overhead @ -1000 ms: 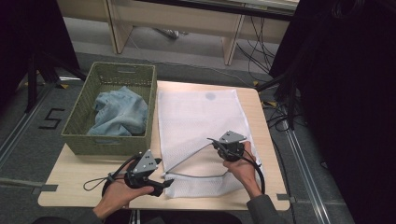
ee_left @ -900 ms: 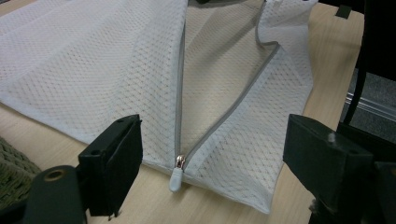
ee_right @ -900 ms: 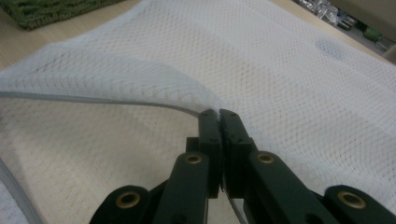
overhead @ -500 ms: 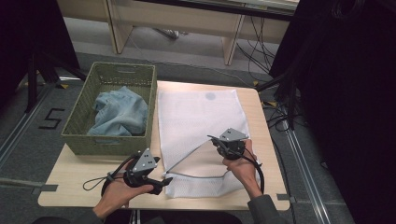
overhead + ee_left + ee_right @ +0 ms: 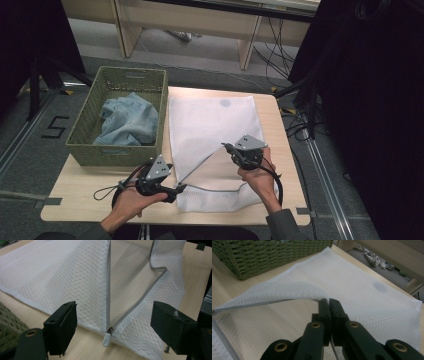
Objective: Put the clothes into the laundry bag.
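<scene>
Two tools are at work near the front edge of the worktop (image 5: 75,200), and we hold one in each hand. Our right tool (image 5: 231,148) has its jaws pressed together on the upper layer of the white mesh laundry bag (image 5: 210,120), right at the grey zipper edge (image 5: 108,290), and holds that layer up off the worktop so the mouth of the bag gapes in a tented shape. In the right gripper view the jaws meet on the fold of mesh, with the zipper tape running off to the left. Our left tool (image 5: 181,188) sits low near the front edge, its jaws standing apart and gripping nothing; in the left gripper view the white zipper pull (image 5: 106,339) lies between them on the wood, at the point where the two zipper sides meet, touching neither jaw. The bag lies flat over the middle and right of the worktop, reaching its far edge, with a dark spot (image 5: 225,103) near the far end. Just beside the bag, along the left edge, stands a green woven basket (image 5: 85,125) holding a crumpled light blue denim garment (image 5: 127,120)
</scene>
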`<act>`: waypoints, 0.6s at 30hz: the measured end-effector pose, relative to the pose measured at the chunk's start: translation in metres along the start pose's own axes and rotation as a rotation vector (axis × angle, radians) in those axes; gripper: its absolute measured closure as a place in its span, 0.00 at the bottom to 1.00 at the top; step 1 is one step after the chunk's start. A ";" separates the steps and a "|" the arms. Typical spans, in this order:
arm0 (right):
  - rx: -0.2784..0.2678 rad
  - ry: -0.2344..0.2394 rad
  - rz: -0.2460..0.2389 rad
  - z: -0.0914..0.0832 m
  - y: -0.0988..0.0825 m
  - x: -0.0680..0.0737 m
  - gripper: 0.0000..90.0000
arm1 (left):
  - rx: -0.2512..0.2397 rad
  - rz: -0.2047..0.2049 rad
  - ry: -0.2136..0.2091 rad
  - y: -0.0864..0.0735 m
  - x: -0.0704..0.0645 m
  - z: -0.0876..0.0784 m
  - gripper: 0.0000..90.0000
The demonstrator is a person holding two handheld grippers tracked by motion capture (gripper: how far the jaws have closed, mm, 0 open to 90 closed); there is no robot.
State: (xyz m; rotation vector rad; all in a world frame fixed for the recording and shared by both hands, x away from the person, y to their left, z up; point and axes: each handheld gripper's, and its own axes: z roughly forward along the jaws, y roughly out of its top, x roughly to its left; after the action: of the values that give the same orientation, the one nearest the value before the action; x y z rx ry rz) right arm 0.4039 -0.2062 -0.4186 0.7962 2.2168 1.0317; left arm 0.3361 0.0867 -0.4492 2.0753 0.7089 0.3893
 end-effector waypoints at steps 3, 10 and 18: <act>0.014 0.009 0.008 0.000 0.002 0.004 0.99 | -0.017 0.001 0.009 0.003 0.001 -0.006 0.23; -0.002 0.002 -0.009 0.001 0.004 0.005 0.99 | -0.058 -0.043 0.086 0.014 0.022 -0.031 0.22; -0.012 0.001 -0.019 0.000 0.006 0.005 0.99 | -0.069 -0.150 0.252 0.028 0.082 -0.072 0.20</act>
State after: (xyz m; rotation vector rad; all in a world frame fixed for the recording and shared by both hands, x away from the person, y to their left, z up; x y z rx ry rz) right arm 0.4022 -0.1997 -0.4149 0.7680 2.2132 1.0356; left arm 0.3730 0.1718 -0.3851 1.9124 0.9806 0.5880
